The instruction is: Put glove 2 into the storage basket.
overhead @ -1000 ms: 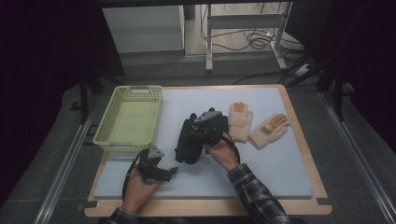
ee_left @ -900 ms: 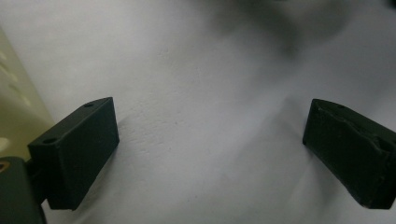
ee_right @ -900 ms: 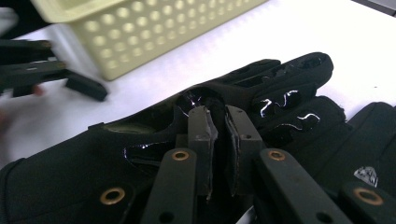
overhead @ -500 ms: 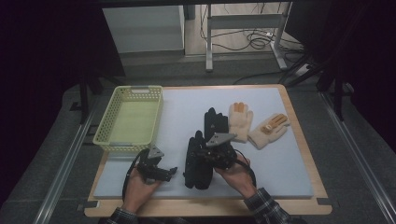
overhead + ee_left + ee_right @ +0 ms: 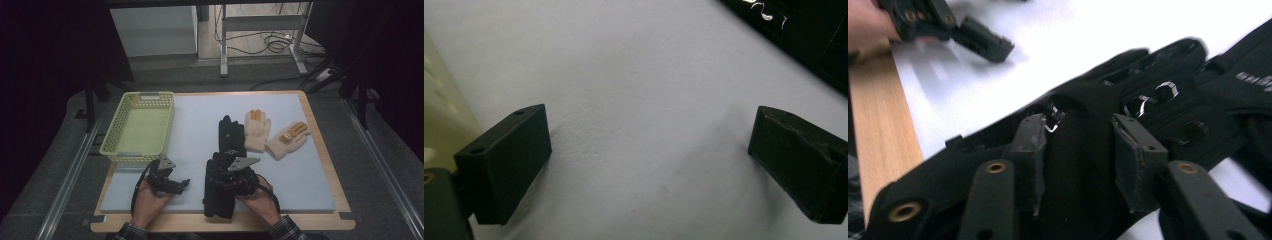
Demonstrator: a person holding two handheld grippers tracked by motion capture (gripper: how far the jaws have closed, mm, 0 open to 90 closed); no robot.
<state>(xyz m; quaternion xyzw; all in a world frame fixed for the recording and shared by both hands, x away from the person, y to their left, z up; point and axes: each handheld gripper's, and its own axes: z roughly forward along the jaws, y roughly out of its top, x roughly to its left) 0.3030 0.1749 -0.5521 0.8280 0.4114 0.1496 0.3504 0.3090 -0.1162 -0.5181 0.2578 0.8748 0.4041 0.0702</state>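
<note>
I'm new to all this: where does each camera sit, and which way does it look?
High view: above the person's side, looking forward and down on the table; both hands show.
Left gripper view: on the left gripper, facing the mat; its open jaws show.
Right gripper view: on the right gripper, facing the black glove; jaws show.
Shared: high and right gripper views both show the glove.

Your plaid shirt cuffs (image 5: 287, 229) peek in at the wrists. Each black plastic gripper, left gripper (image 5: 183, 184) and right gripper (image 5: 1075, 150), carries a grey three-cornered plate (image 5: 243, 162), brass-coloured screws (image 5: 904, 211), blocky jaws and a looping black cable (image 5: 136, 187).
</note>
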